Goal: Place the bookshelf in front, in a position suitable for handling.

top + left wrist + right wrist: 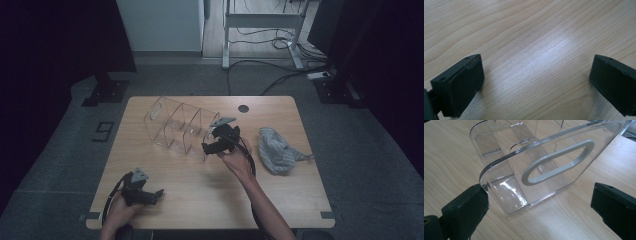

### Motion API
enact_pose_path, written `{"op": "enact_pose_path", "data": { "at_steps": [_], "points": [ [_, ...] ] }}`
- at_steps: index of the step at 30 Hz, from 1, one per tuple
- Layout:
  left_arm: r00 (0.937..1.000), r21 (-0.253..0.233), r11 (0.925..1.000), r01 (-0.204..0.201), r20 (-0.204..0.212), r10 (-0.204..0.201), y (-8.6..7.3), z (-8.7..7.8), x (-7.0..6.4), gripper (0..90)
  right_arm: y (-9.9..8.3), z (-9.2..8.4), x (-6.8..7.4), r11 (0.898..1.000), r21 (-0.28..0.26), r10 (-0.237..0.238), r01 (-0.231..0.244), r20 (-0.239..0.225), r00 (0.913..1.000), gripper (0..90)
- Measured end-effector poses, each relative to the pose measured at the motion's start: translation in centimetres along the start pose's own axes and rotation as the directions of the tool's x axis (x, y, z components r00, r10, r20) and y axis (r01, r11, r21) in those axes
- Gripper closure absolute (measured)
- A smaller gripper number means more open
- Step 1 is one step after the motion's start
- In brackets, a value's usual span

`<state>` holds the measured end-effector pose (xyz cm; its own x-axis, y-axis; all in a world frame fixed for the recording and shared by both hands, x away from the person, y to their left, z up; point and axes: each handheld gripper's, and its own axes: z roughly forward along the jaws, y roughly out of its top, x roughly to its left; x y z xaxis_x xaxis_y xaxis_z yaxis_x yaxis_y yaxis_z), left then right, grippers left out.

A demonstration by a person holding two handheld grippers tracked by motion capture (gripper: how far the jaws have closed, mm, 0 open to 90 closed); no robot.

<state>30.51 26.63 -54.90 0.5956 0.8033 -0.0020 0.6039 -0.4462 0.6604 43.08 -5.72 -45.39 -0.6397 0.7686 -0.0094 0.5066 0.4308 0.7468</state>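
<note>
Right, high view: clear divided organizer sits mid-table, right gripper at its near end, probably lining up for grab; left gripper parked near front edge, well apart. Grey cloth right of organizer, untouched. Left gripper view: jaws wide apart, bare wooden table between, idle. Right gripper view: jaws wide, holding nothing; one jaw touching end panel corner by grey handle ring.

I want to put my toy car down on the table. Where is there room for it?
The widest bare wood lies between the left gripper and the person's right forearm, in front of the clear divider rack. The near right corner, below the grey cloth, is also free. It is crowded where the right gripper meets the rack's end panel.
</note>
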Motion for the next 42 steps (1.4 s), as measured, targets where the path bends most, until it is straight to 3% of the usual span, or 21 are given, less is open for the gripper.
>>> {"op": "enact_pose_path", "data": {
  "at_steps": [4,7,10,12,16,18,21,29,42],
  "points": [
    [1.0000,-0.001,1.0000,0.000,-0.001,0.000,0.0,0.0,0.0,0.0,0.6,0.5,0.6,1.000,-0.010,0.007,-0.007,-0.026,0.9996,1.4],
    [1.0000,-0.001,1.0000,0.000,-0.001,0.000,0.0,0.0,0.0,0.0,0.8,0.8,0.9,1.000,-0.007,0.004,-0.004,-0.019,0.9998,5.3],
    [1.0000,-0.001,1.0000,0.000,-0.001,0.000,0.0,0.0,0.0,0.0,1.0,1.2,1.1,1.000,-0.012,0.024,-0.024,-0.022,0.9995,18.8],
    [1.0000,-0.001,1.0000,0.001,-0.001,-0.001,0.0,0.0,0.0,0.0,1.0,1.3,1.2,1.000,-0.001,0.011,-0.011,-0.026,0.9996,28.7],
    [1.0000,-0.001,1.0000,0.000,-0.001,0.000,0.0,0.0,0.0,0.0,0.8,1.2,1.2,1.000,0.008,0.010,-0.010,-0.038,0.9992,37.2],
    [1.0000,-0.001,1.0000,0.000,-0.001,0.000,0.0,0.0,0.0,0.0,0.7,0.8,1.2,1.000,0.003,0.001,0.000,-0.033,0.9995,46.0],
    [1.0000,-0.001,1.0000,0.000,-0.001,0.000,0.0,0.0,0.0,0.0,0.7,0.7,1.0,1.000,0.011,0.002,-0.002,-0.032,0.9995,48.0],
    [1.0000,0.000,1.0000,-0.001,0.000,0.001,0.0,0.0,0.0,0.0,0.1,-0.1,-0.6,1.000,0.017,0.007,-0.007,-0.003,1.0000,56.1],
    [1.0000,0.000,1.0000,0.000,0.000,0.000,0.0,0.0,0.0,0.0,-1.4,-1.7,-4.8,0.997,0.009,0.082,-0.082,0.044,0.9957,72.4]
  ]
}}
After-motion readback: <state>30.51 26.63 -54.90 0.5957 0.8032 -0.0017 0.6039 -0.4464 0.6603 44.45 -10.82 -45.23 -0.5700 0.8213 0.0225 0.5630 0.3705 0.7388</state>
